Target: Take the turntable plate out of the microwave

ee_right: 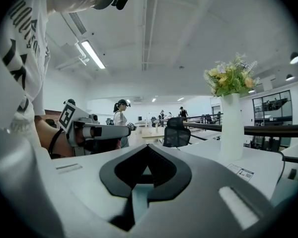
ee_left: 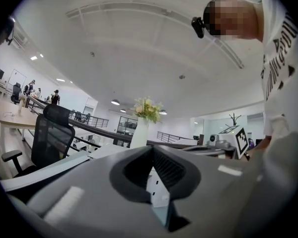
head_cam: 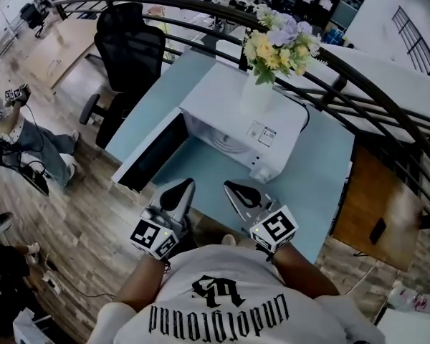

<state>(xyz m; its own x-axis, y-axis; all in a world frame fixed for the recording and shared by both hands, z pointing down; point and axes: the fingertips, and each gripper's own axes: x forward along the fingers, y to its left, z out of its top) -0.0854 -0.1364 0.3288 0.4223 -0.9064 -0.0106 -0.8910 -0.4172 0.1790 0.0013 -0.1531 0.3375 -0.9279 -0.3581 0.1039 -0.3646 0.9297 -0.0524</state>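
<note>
Turntable plate [head_cam: 224, 144] sits inside the microwave [head_cam: 215, 107] in the head view, only a pale round edge showing in the open cavity. The dark door [head_cam: 152, 156] hangs wide open to the left, and the oven stands on a light-blue table [head_cam: 312, 192]. Up on its roof is a white vase [head_cam: 256, 95] with a bunch of flowers [head_cam: 279, 41]. Down in front of the opening the two tools are side by side, well short of the plate: left gripper [head_cam: 185, 185] and right gripper [head_cam: 231, 187], both noses toward the oven. A black office chair [head_cam: 129, 49] stands beyond the table's far left corner.

Over to the left gripper view: the jaws are pressed together at the tip, with nothing between them. Beyond them are the vase and flowers, with the chair off to the left and the right gripper at the right edge.

Right gripper view, same story: jaws closed tip to tip and empty. The left gripper shows at the left, the vase rises at the right, and the chair stands far behind the tips.
</note>
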